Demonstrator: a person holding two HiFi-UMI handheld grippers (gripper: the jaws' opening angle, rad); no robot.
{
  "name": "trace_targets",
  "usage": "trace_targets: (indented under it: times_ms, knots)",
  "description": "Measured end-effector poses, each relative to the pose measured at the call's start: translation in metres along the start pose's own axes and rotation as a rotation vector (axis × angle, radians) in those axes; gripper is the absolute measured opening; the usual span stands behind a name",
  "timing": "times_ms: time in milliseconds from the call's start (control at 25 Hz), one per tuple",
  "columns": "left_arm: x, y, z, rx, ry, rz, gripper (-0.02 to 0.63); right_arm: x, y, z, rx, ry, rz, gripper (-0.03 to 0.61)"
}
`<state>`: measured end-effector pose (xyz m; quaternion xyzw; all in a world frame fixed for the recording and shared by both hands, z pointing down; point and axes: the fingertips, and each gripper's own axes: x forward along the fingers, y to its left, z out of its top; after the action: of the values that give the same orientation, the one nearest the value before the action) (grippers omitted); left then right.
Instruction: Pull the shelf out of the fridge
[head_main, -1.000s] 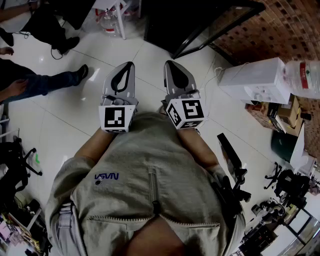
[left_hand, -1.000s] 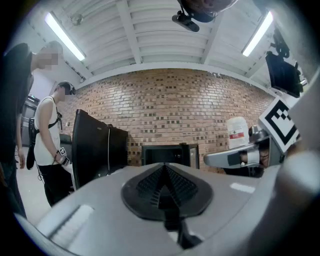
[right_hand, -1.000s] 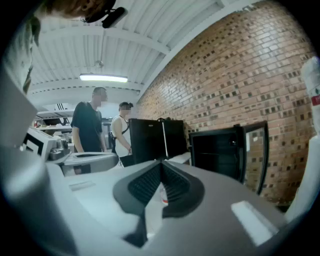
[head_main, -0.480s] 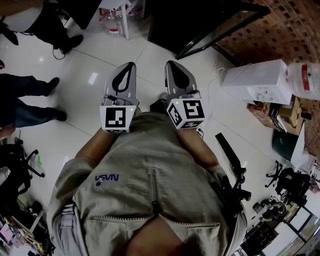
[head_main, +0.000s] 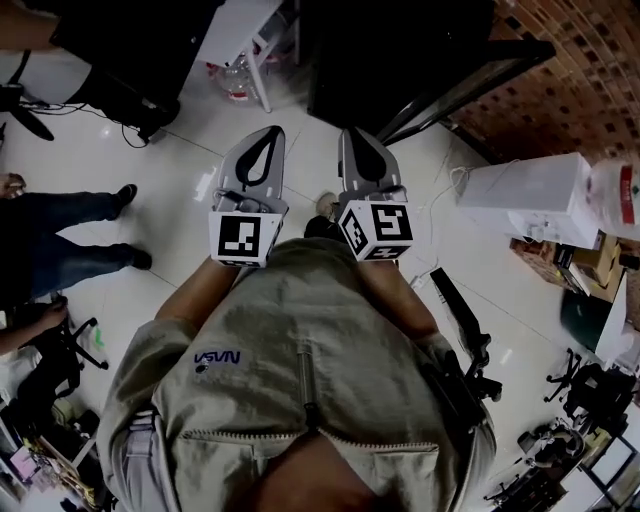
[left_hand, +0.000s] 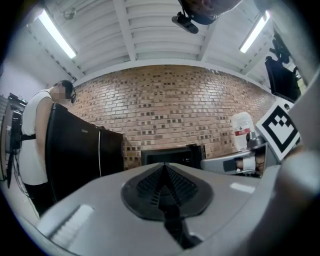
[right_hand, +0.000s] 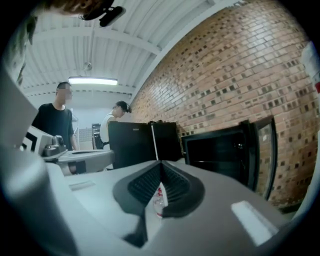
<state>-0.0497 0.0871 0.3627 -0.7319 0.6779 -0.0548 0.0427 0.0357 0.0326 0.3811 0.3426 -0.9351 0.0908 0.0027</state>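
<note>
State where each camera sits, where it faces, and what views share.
Head view: on the head, facing down at floor; shows jacket, left claw, right claw.
Left gripper view: on left claw, along its shut jaws toward brick wall.
Right gripper view: on right claw, along its jaws toward open-doored black unit.
Shared: tall black cabinet, both gripper views.

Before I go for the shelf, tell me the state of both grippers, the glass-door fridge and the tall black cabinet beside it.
left gripper: shut, nothing held.
right gripper: shut, nothing held.
glass-door fridge: door swung open, not yet touched.
tall black cabinet: doors closed.
</note>
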Motion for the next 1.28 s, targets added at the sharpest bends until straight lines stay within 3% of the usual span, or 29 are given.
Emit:
trace_targets:
  times_ms: [400, 640, 960, 1120, 1280]
  knots:
    - [0.127, 0.010, 0.000, 0.026, 0.004, -0.040, 0.006, 0.075, -0.092, 0.023, -0.007, -0.026, -0.071, 0.002]
    - [0.180, 0.015, -0.002, -0.004, 0.008, -0.115, 0.006, 0.107, -0.126, 0.022, 0.017, -0.005, -0.146, 0.002]
    - [0.244, 0.043, -0.037, -0.051, 0.037, -0.263, 0.017, 0.157, -0.154, 0.010, 0.024, 0.024, -0.309, 0.002]
    - [0.275, 0.050, -0.053, -0.113, 0.072, -0.360, 0.029, 0.180, -0.168, 0.005, 0.071, 0.019, -0.397, 0.002]
    - [0.301, 0.049, -0.076, -0.228, 0.140, -0.457, 0.057, 0.198, -0.183, -0.007, 0.188, -0.001, -0.455, 0.018]
